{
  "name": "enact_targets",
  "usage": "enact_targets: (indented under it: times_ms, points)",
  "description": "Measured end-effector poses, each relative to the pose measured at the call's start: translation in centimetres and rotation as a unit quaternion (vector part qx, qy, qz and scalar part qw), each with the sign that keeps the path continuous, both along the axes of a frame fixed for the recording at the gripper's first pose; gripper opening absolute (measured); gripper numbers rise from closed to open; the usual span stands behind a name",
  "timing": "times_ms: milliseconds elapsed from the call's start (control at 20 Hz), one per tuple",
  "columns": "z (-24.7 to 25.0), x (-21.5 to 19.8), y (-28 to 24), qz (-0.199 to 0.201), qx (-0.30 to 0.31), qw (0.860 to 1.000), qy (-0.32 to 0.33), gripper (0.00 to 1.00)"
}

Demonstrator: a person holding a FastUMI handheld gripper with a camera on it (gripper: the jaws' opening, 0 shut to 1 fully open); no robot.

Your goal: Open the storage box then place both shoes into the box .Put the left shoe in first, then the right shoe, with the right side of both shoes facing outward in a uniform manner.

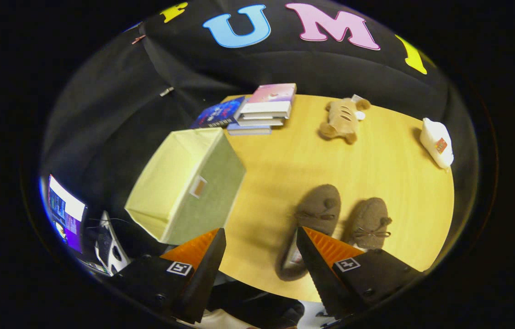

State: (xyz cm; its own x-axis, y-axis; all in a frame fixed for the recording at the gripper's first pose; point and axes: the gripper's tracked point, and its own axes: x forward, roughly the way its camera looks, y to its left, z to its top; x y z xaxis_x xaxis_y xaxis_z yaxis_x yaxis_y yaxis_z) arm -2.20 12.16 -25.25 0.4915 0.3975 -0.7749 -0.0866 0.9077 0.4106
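- Tabletop (284, 160) of pale yellow wood with a rounded outline, seen from above, lit warmly, ringed by black cloth walls.
- Gripper (261, 237) low over the table's near edge, fingers spread wide apart, nothing held between them.
- Storage box (188, 183) of pale green fabric, open at the top, tipped at an angle, at the table's left edge, just beyond the left finger; small label tab on its facing side.
- Pair of brown fuzzy shoes side by side on the table, toes pointing away, each with a small bow.
- Left shoe (314, 219) just ahead of the right finger, its heel partly hidden behind that fingertip.
- Right shoe (369, 221) just beside it, further right, apart from the box.
- Stack of books (264, 107) at the far edge, with a dark blue book (218, 114) lying beside it.
- Tan plush toy (342, 119) further right along the far side.
- White object (436, 142) with a small coloured patch near the far right edge.
- Lit screen (65, 212) off the table to the left, down in the dark, with a white item (110, 244) beside it.
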Motion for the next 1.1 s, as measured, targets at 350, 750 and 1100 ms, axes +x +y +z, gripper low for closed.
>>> enact_targets:
  times_ms: [350,750,1100]
  points:
    - [-8.8,-0.6,-3.3,-0.04,-0.053,0.995,0.072,0.91]
    - [-14.1,1.4,-5.7,-0.105,-0.117,0.985,0.075,0.61]
    - [-12.4,1.8,-5.9,-0.148,-0.062,0.984,0.083,0.05]
